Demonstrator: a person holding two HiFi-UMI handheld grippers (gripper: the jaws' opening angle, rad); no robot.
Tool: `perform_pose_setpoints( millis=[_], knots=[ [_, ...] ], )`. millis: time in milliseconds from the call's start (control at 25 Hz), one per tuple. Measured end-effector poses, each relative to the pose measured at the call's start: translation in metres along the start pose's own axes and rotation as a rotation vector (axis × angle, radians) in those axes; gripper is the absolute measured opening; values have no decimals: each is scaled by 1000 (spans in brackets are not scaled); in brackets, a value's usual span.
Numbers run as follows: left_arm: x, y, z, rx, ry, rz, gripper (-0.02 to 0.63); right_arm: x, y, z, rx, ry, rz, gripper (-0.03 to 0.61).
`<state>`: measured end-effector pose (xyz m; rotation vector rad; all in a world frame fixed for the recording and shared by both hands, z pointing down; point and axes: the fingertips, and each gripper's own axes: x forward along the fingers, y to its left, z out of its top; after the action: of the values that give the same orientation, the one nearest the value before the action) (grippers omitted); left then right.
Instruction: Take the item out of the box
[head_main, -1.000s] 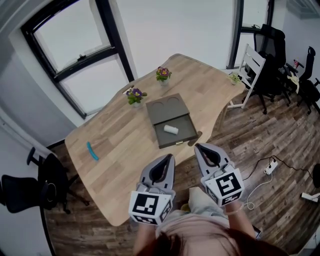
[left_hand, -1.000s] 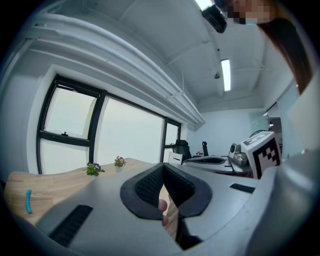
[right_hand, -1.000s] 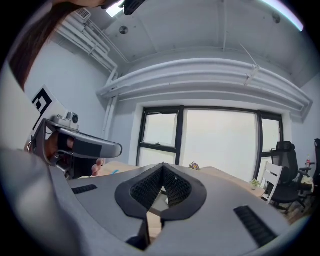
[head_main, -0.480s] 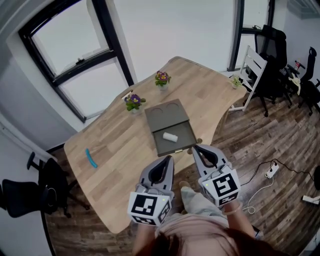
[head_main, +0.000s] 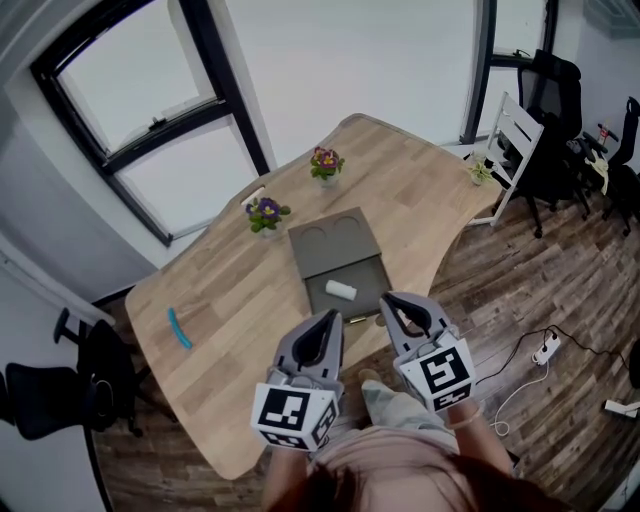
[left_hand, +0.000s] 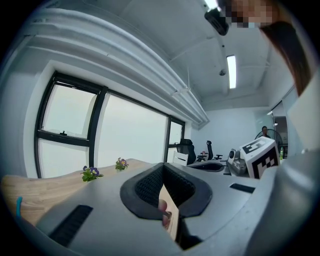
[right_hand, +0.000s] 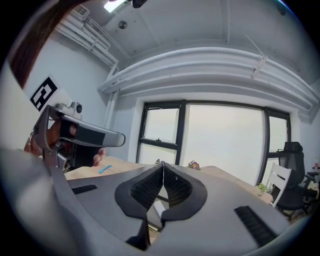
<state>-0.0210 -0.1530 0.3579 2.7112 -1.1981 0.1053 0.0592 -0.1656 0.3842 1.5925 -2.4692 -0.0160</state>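
Now left claw and right claw clench empty before one box holding one item.

Wooden table: box, flowerpots, blue tool

An office, most likely: black swivel chairs crowd the far corner, a long wooden bench stands by tall dark-framed windows, a power strip trails over the plank floor, and a strip light hangs overhead
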Motion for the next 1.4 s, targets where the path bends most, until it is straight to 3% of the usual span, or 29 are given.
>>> perform_pose_setpoints(
  millis=[800,960,1400],
  knots=[
    [62,62,-16,-59,40,82,-2,101,-12,-51,-70,161,224,6],
    [69,73,-20,-70,51,101,-2,120,-9,-63,-97,196,277,50],
    [81,97,-29,-96,70,147,-2,159,8,-124,-187,334,422,91]
  ],
)
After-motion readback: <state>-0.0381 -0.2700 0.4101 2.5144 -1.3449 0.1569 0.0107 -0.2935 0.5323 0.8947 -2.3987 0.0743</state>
